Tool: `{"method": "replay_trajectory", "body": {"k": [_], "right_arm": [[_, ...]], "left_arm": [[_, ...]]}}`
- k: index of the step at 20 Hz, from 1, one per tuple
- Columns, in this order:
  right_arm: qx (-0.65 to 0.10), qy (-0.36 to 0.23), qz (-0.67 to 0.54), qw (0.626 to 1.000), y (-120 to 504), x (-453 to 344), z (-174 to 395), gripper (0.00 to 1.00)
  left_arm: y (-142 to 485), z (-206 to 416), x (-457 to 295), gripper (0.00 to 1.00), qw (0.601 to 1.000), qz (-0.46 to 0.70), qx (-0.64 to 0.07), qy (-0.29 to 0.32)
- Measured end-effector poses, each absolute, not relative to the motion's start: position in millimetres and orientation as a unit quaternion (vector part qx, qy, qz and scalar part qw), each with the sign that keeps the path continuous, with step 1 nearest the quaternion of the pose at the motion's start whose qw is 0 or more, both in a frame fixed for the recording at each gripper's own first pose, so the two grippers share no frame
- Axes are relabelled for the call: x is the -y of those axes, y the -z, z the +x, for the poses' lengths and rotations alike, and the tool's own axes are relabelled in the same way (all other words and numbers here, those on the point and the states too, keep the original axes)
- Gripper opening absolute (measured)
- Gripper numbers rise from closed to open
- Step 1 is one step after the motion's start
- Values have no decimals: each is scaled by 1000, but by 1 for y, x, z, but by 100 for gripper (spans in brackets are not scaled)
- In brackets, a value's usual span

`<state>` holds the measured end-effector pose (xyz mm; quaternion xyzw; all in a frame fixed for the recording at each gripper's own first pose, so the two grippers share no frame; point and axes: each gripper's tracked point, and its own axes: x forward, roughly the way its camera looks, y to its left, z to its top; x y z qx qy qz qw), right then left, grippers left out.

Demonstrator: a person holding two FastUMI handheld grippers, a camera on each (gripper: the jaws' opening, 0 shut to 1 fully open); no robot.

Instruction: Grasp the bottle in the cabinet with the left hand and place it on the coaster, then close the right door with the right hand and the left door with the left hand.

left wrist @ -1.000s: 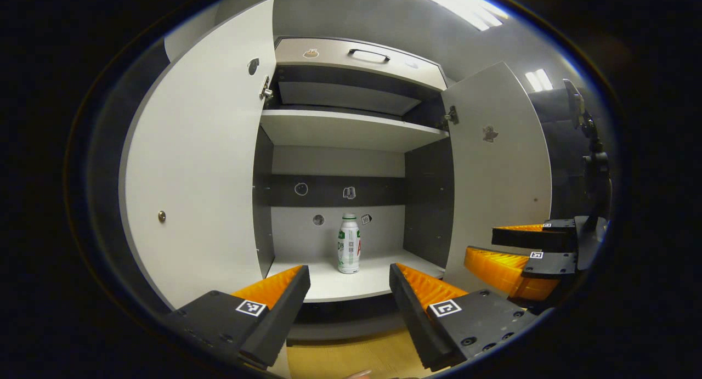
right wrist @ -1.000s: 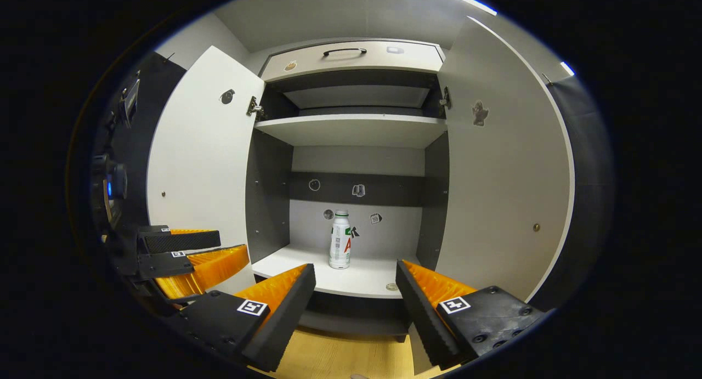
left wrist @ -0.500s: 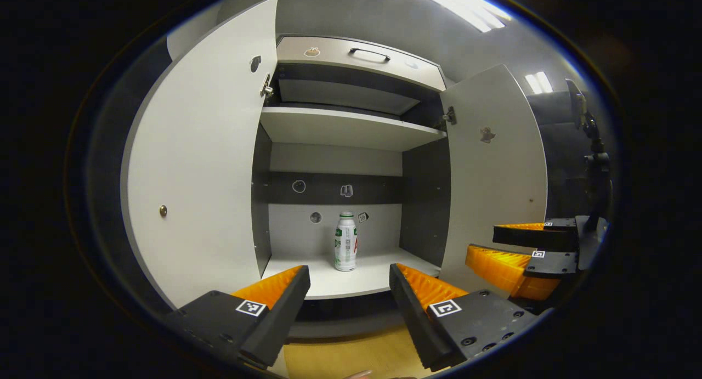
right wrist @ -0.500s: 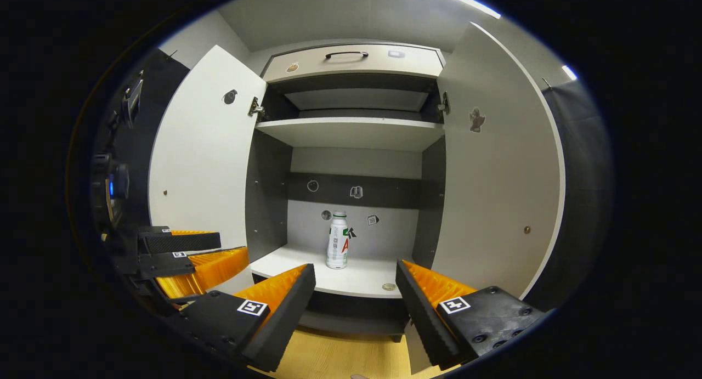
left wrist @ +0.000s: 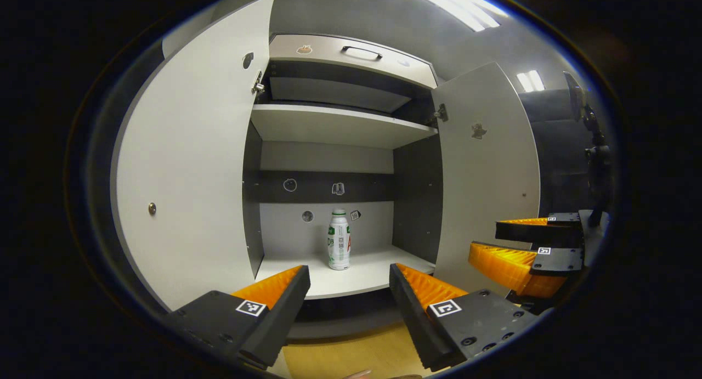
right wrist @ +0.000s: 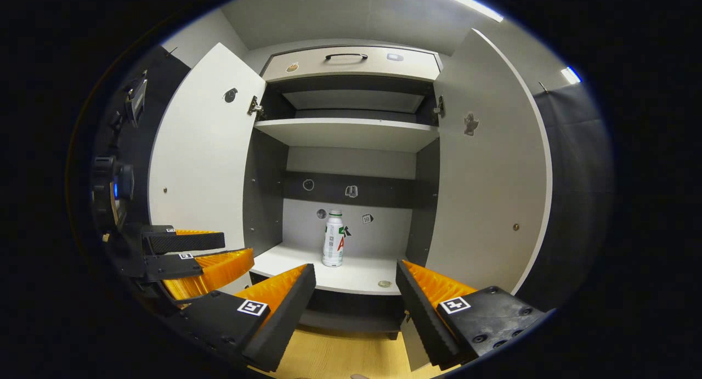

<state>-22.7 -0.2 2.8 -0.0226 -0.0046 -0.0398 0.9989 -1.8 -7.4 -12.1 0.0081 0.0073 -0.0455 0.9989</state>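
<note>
A white bottle with a green and red label stands upright on the lower shelf of an open cabinet, near the back wall. The left door and the right door both stand wide open. My left gripper is open, in front of the shelf and short of the bottle; from the right gripper view it hangs at the left. My right gripper is open too, level with the shelf's front edge; the left gripper view has it at the right. A small round disc lies near the shelf's front edge.
An upper shelf spans the cabinet above the bottle, and a drawer front with a dark handle tops it. Small stickers dot the back wall. A wooden floor lies below the cabinet. A dark stand with a device is at the right.
Both views have drifted slightly to the right, so the bottle and cabinet sit a little further left in each. Both grippers stay open.
</note>
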Motion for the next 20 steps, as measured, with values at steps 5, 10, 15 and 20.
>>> {"method": "replay_trajectory", "body": {"k": [5, 10, 15, 20], "right_arm": [[14, 14, -33, 999, -2, 0, 1, 97], [19, 1, -42, 999, 9, 24, 38, 97], [7, -28, -54, 998, 26, 35, 73, 98], [-4, -47, -66, 997, 45, 39, 99, 98]], "left_arm": [[12, 26, 10, 93, 999, -3, -4, 48], [15, 77, 3, 92, 1000, 13, -3, 15], [22, 129, -2, 93, 1000, 24, -3, -5], [30, 177, 1, 92, 999, 33, 2, -3]]}}
